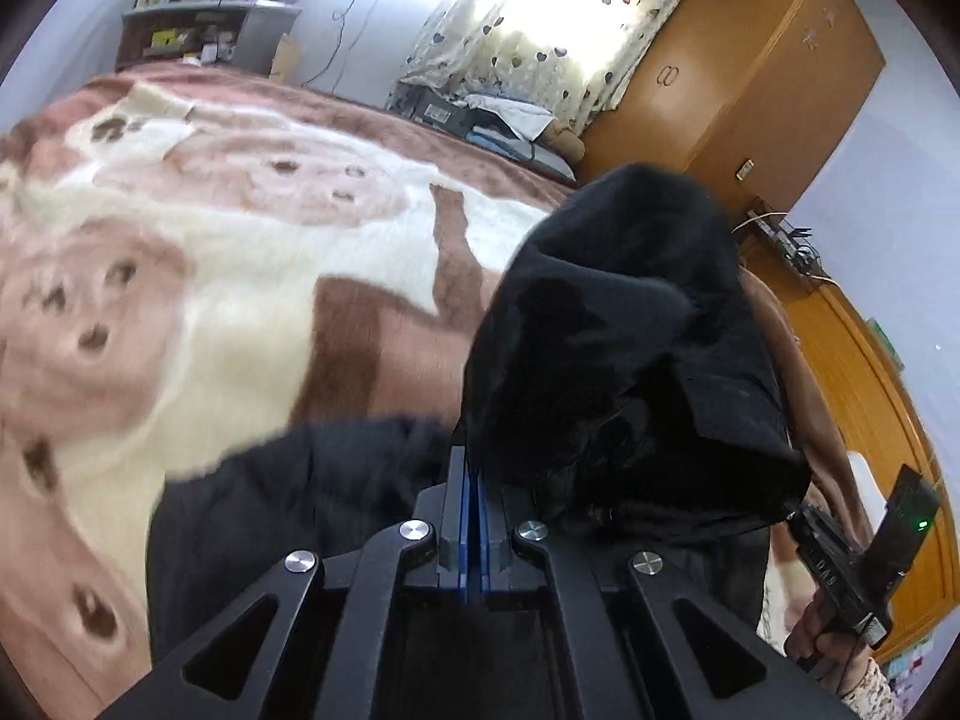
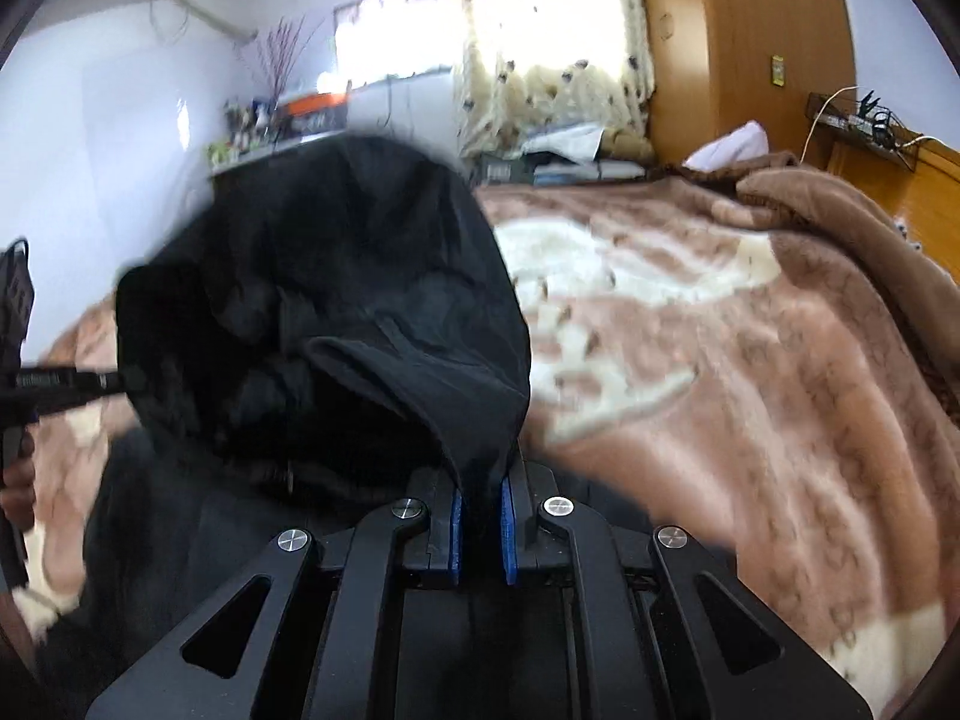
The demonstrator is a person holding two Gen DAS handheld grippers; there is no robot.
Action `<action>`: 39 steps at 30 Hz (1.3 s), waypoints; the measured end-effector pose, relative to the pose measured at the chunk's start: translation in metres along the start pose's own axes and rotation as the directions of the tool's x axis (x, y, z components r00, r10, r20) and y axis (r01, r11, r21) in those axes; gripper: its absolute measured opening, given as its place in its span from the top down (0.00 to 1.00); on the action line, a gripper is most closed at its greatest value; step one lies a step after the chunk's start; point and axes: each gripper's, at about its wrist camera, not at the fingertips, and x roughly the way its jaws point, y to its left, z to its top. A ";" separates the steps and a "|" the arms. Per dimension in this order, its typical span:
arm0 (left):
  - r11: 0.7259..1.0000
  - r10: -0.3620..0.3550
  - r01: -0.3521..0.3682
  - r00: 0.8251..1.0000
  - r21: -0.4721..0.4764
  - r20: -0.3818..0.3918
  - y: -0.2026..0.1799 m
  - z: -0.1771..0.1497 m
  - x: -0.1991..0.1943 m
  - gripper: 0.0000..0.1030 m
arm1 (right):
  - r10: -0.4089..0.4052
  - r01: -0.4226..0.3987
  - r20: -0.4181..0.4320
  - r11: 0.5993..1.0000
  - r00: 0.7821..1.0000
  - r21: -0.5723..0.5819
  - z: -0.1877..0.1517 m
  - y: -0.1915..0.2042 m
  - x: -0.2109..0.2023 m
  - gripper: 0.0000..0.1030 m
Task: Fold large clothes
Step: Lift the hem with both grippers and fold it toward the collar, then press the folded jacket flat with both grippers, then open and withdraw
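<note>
- Bedroom: brown-and-cream blanket [image 1: 252,276] covers bed; wooden wardrobe [image 1: 750,78] far right, cluttered shelf [image 1: 204,24] far left.
- Black garment [image 2: 336,312] lifted above blanket.
- Left gripper [image 1: 477,483] pinches garment edge; right gripper [image 2: 480,516] pinches it too.

The black garment [image 1: 630,330] hides part of the blanket [image 1: 240,276] behind it, and its lower folds run off the bottom edge. Blur smears the blanket's pattern. Items on the far shelf [image 1: 198,30] are too small to tell apart
</note>
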 end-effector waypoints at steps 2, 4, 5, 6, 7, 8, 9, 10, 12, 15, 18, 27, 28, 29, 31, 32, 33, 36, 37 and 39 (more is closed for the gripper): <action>0.998 0.006 -0.008 1.000 -0.068 -0.021 0.014 -0.015 0.000 0.99 | -0.008 0.009 -0.048 1.000 0.999 0.013 -0.019 -0.006 -0.001 0.91; 0.991 -0.009 0.005 1.000 -0.134 -0.028 0.029 -0.026 -0.005 0.99 | 0.004 0.001 -0.087 0.998 0.996 0.056 -0.035 -0.014 -0.004 0.91; 0.989 -0.022 0.018 0.999 -0.145 -0.028 0.031 -0.030 -0.008 0.99 | 0.012 -0.006 -0.093 0.998 0.996 0.070 -0.039 -0.016 -0.006 0.91; 0.989 -0.024 0.019 0.999 -0.147 -0.030 0.033 -0.032 -0.011 0.98 | 0.016 -0.009 -0.091 0.997 0.996 0.077 -0.042 -0.017 -0.009 0.91; 0.988 -0.018 0.014 1.000 -0.154 -0.025 0.035 -0.035 -0.014 0.98 | 0.022 -0.015 -0.091 0.997 0.996 0.078 -0.046 -0.017 -0.013 0.91; 0.987 -0.011 0.006 0.999 -0.162 -0.031 0.037 -0.037 -0.016 0.98 | 0.029 -0.021 -0.095 0.997 0.995 0.076 -0.048 -0.016 -0.014 0.91; 0.986 -0.007 -0.001 0.999 -0.167 -0.048 0.039 -0.039 -0.017 0.98 | 0.033 -0.026 -0.095 0.997 0.995 0.074 -0.051 -0.015 -0.017 0.90; 0.984 -0.005 -0.005 0.999 -0.179 -0.052 0.041 -0.041 -0.019 0.96 | 0.037 -0.029 -0.095 0.996 0.995 0.080 -0.055 -0.015 -0.020 0.89; 0.979 -0.010 -0.002 0.998 -0.206 -0.060 0.044 -0.047 -0.025 0.96 | 0.049 -0.038 -0.108 0.993 0.993 0.109 -0.061 -0.019 -0.025 0.88; 0.979 0.006 -0.016 0.999 -0.201 -0.053 0.052 -0.059 -0.049 0.96 | 0.054 -0.037 -0.120 0.990 0.991 0.139 -0.067 -0.025 -0.038 0.87; 0.978 0.043 -0.052 0.998 -0.203 -0.048 0.061 -0.067 -0.071 0.95 | 0.027 -0.012 -0.107 0.990 0.994 0.138 -0.071 -0.035 -0.059 0.87; 0.975 0.052 -0.056 0.998 -0.213 -0.022 0.060 -0.065 -0.111 0.76 | 0.052 -0.035 -0.086 0.981 0.995 0.190 -0.068 -0.038 -0.111 0.85; 0.978 0.037 -0.041 0.999 -0.205 -0.025 0.052 -0.062 -0.109 0.61 | 0.054 -0.038 -0.080 0.981 0.995 0.190 -0.062 -0.035 -0.111 0.83; 0.980 0.027 -0.031 0.999 -0.196 -0.025 0.047 -0.060 -0.108 0.53 | 0.047 -0.033 -0.072 0.983 0.996 0.181 -0.058 -0.030 -0.113 0.81; 0.988 0.004 -0.010 0.999 -0.157 -0.037 0.028 -0.051 -0.100 0.40 | 0.052 -0.045 -0.044 0.988 0.998 0.150 -0.047 -0.017 -0.113 0.77; 0.989 0.002 -0.008 0.999 -0.145 -0.035 0.019 -0.050 -0.097 0.40 | 0.068 -0.063 -0.036 0.989 0.997 0.131 -0.038 -0.007 -0.110 0.74; 0.993 -0.001 -0.003 0.999 -0.122 -0.036 0.009 -0.047 -0.094 0.40 | 0.084 -0.079 -0.039 0.990 0.996 0.119 -0.034 -0.001 -0.109 0.66; 1.000 0.019 -0.018 0.994 0.010 -0.110 -0.023 -0.043 -0.071 0.38 | 0.090 -0.089 -0.048 0.996 0.995 0.032 -0.023 0.031 -0.094 0.63; 0.998 0.049 -0.042 0.992 0.057 -0.119 -0.032 -0.044 -0.063 0.38 | 0.092 -0.091 -0.049 0.996 0.995 0.004 -0.023 0.040 -0.090 0.63; 0.988 0.088 -0.071 0.989 0.139 -0.123 -0.043 -0.049 -0.051 0.38 | 0.093 -0.097 -0.062 0.994 0.994 -0.054 -0.025 0.059 -0.077 0.63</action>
